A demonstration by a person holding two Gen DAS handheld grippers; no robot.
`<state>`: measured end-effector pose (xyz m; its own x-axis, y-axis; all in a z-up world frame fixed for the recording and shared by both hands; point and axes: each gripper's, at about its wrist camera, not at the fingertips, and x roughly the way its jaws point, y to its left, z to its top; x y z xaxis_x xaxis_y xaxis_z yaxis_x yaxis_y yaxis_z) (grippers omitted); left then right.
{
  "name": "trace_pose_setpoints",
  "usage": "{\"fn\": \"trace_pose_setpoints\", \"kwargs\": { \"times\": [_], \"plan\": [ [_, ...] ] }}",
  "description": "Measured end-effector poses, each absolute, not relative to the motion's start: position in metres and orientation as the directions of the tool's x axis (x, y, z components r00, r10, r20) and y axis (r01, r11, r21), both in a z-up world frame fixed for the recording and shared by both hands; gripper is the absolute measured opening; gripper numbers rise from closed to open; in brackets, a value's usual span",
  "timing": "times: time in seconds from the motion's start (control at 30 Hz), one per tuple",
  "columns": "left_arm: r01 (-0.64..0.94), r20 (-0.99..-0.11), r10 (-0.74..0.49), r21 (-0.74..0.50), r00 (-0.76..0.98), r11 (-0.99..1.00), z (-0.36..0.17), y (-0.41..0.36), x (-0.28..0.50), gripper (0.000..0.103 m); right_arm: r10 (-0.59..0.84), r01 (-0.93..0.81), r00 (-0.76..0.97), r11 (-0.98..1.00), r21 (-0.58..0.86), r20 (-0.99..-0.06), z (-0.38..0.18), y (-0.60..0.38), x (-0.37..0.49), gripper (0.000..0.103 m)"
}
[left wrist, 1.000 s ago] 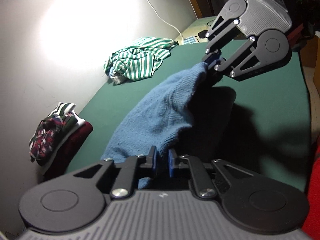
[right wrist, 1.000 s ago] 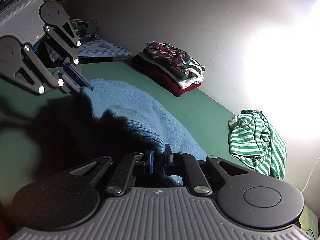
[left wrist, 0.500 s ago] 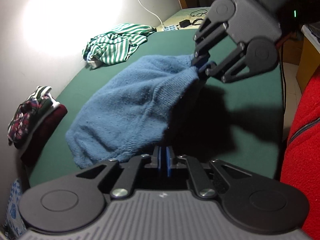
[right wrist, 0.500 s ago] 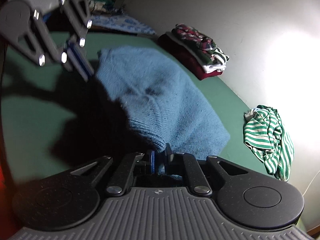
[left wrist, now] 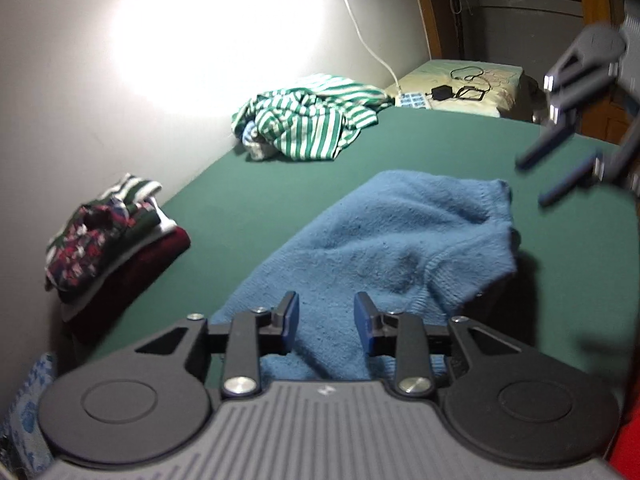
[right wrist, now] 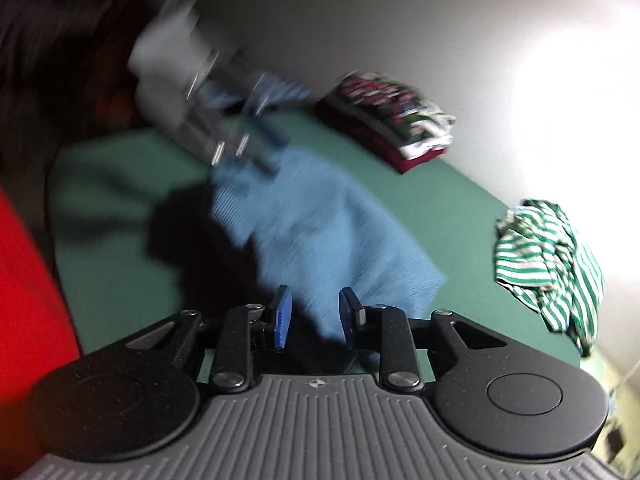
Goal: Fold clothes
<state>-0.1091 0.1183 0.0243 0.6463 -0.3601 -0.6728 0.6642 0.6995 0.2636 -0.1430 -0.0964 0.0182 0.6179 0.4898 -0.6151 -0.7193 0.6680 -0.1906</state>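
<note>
- On the green worktop (left wrist: 248, 208), a blue sweater (left wrist: 384, 248) lies in a loose, rumpled heap near the front edge, one corner humped up at the far side.
- The left gripper (left wrist: 326, 322) hangs just above the near hem of the sweater with its jaws spread well apart and nothing between them.
- The right gripper (right wrist: 312, 314) is likewise wide open and empty; the left wrist view shows it blurred in the air off the sweater's far corner, clear of the cloth.
- Against the wall sits a stack of folded clothes (left wrist: 108, 240), and farther along lies a crumpled green-striped shirt (left wrist: 308, 120).
- Judged from this alone, the sweater has either just been laid down for flattening or is between two folds; the pictures do not settle which.
- Either way, doing this step well means getting the cloth flat: the raised corner and the wrinkles across the middle would carry into any fold made over them.
- Any new grip should take a single edge or corner, both grippers level with each other, so that the knit does not stretch or drag sideways.
- The knit looks thick and soft, so it will likely sag and bunch if lifted from one point only.
- No brand, label or writing can be read; each gripper body bears only a small pale mark, too small to make out.
</note>
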Motion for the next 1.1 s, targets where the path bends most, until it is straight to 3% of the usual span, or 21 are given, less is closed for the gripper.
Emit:
{"fn": "trace_pose_setpoints", "kwargs": {
  "times": [0.27,0.33,0.47,0.57,1.1],
  "plan": [
    [0.681,-0.732,-0.37,0.174,0.572,0.711,-0.001,0.12,-0.108,0.03,0.369,-0.452,0.702,0.892,0.019,-0.609,-0.001,-0.082,-0.08,0.025],
    [0.668,-0.731,-0.373,0.15,0.571,0.729,-0.003,0.124,-0.113,0.03,0.367,-0.453,0.669,0.891,0.037,-0.646,-0.016,-0.079,-0.084,0.025],
    [0.65,-0.726,-0.378,0.123,0.574,0.75,-0.006,0.131,-0.127,0.03,0.367,-0.531,0.621,0.847,-0.028,-0.693,-0.039,-0.078,-0.113,0.025],
    [0.64,-0.723,-0.394,0.086,0.568,0.763,-0.01,0.135,-0.137,0.03,0.346,-0.557,0.656,0.821,-0.121,-0.671,-0.051,-0.079,-0.135,0.025],
    [0.577,-0.676,-0.395,0.055,0.622,0.815,-0.02,0.135,-0.141,0.032,0.34,-0.491,0.706,0.867,-0.084,-0.621,-0.061,-0.087,-0.143,0.026]
  ]
}}
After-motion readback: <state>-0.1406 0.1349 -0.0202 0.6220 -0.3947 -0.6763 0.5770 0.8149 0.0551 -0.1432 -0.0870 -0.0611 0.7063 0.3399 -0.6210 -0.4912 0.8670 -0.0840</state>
